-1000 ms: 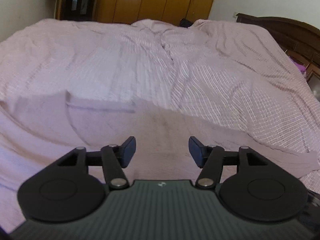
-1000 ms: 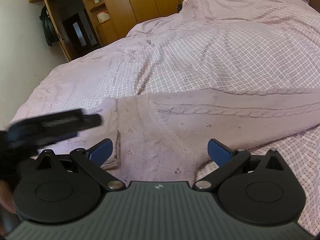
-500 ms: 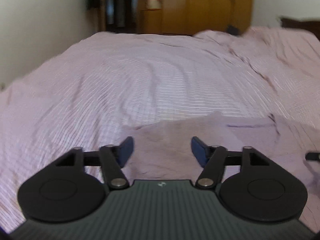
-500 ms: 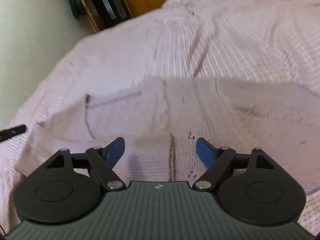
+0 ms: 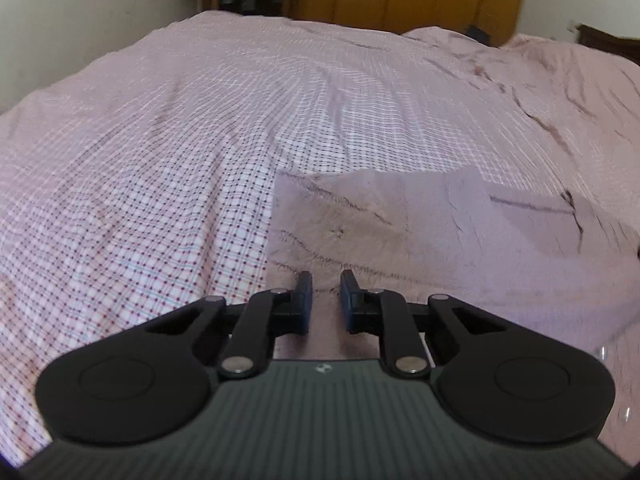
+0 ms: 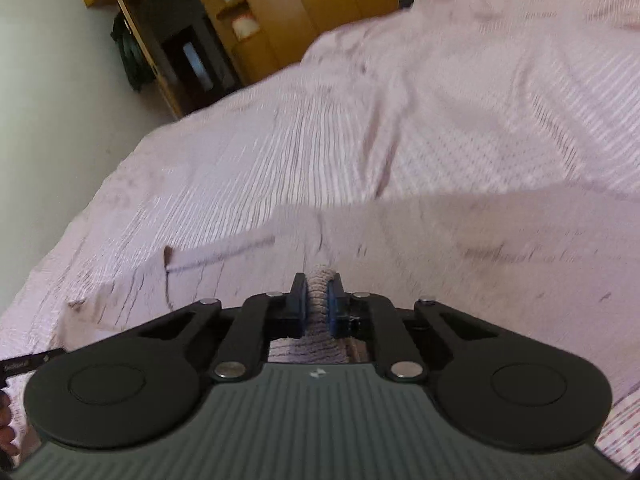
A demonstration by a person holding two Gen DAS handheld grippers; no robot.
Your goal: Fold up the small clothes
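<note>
Both grippers tilt down over the bed (image 5: pixel 200 128): right gripper (image 6: pixel 317 284) jaws just pinched a ridge of the pink sweater (image 6: pixel 460 248), left gripper (image 5: pixel 326 286) jaws just narrowed onto its edge.

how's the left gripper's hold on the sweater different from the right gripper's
The right gripper has a bunched ridge of the pink knit sweater plainly pinched between its pads; the left gripper shows a narrow gap with the sweater lying flat there, so its grip is unclear. The right's view is tilted; the left's is level. Both have just been closing at the sweater's near edge.
</note>
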